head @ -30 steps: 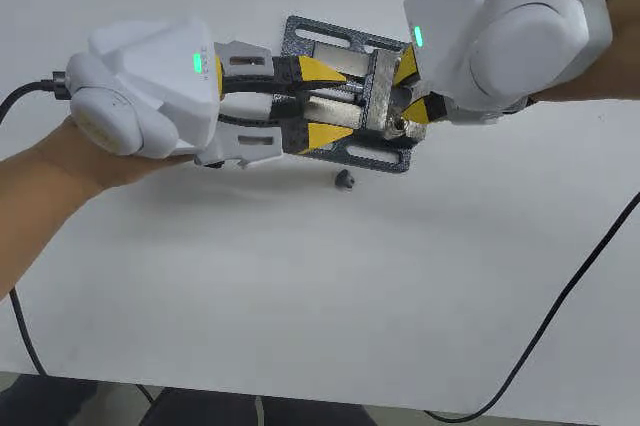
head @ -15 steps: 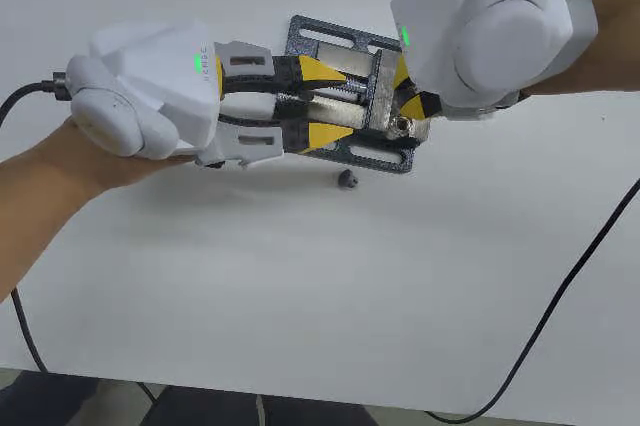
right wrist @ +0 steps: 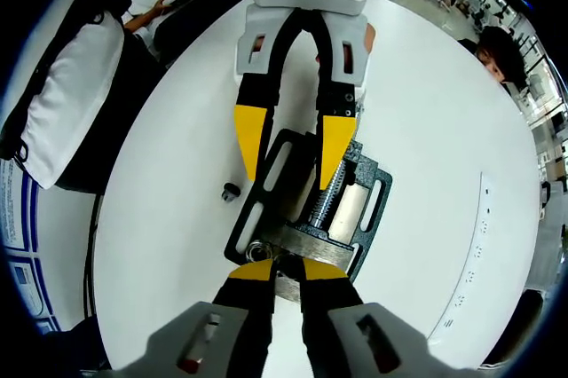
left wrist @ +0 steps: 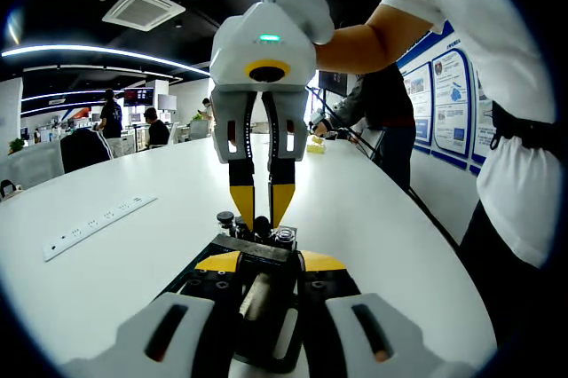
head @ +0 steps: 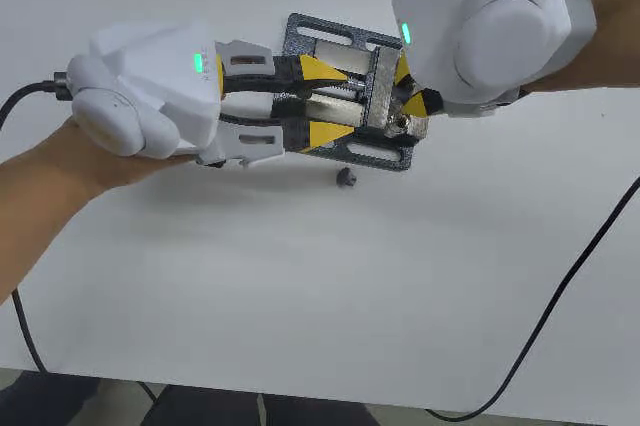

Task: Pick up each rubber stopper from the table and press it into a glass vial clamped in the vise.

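Vise [head: 300, 46]: one.
Left gripper [head: 338, 102]: jaws apart, straddling vise.
Right gripper [head: 415, 88]: pinching one rubber stopper [left wrist: 263, 227] over vise.
Glass vial [head: 402, 126]: one made out, in vise.
Loose stopper [head: 345, 178]: one, just beside vise.

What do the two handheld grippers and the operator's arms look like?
Both the left gripper and right gripper have bulbous white housings, a green light each, black finger arms and yellow-tipped jaws. A black cable leaves the left one's rear. Forearms bare; white short-sleeved shirt.

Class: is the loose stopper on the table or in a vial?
On the table: the stopper lies bare beside the vise base.
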Demonstrator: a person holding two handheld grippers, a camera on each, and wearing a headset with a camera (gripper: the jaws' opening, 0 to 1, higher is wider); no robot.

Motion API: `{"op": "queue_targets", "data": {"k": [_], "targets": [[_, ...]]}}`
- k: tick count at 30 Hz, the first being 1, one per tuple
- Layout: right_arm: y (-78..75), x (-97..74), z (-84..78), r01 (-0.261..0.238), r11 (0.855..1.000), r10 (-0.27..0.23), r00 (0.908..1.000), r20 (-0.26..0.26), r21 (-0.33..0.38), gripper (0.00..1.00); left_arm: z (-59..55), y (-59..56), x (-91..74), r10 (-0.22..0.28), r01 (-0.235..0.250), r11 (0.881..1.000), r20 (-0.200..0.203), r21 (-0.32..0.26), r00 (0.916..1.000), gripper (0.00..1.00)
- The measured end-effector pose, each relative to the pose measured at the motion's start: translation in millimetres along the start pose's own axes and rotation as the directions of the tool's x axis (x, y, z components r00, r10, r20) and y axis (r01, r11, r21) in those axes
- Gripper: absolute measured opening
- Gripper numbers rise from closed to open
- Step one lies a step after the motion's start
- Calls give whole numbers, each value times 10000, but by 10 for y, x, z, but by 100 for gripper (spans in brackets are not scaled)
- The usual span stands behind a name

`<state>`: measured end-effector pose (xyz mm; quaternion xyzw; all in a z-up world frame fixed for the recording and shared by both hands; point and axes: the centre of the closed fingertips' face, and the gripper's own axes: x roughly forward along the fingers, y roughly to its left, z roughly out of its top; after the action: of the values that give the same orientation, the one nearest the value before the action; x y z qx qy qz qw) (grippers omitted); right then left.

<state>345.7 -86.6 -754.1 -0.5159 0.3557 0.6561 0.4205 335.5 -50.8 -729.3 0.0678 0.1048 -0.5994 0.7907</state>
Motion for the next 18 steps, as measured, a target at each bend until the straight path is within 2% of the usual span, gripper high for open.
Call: {"op": "queue_targets", "data": {"k": [5,18], "targets": [[3,2,2,-6,10000,6,10000,71,30,10,-2,10,-8,25,-25,10000,7,-6,10000,21],[9,-31,-13,402,9992,-403,9988,291,34,8,-5,-8,41,-67,67,10000,4,4,10000,21]]}}
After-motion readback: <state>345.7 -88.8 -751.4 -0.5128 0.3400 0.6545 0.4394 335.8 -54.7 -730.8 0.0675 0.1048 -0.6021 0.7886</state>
